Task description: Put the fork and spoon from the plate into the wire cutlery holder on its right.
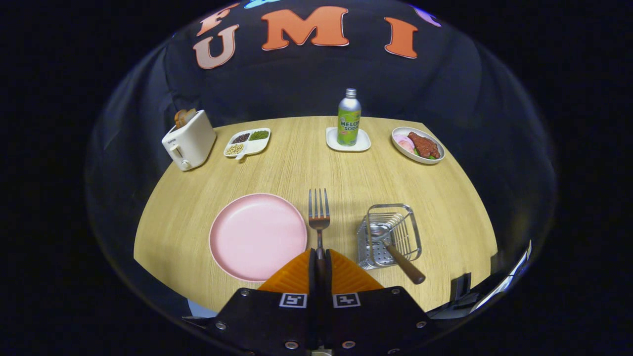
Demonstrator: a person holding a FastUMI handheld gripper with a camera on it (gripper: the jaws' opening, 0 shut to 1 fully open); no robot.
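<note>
My gripper (319, 257) is shut on the handle of a metal fork (319, 210), whose tines point away from me above the table, between the plate and the holder. The pink plate (257, 235) lies bare to the left of the fingers. To the right stands the wire cutlery holder (390, 235). A spoon (395, 247) with a wooden handle rests in it, bowl down inside, handle leaning out over the near rim toward me.
Along the back of the wooden table (296, 168) stand a cream toaster (189, 140), a divided dish of beans (247, 142), a soda bottle on a white coaster (348, 121) and a bowl of food (418, 145).
</note>
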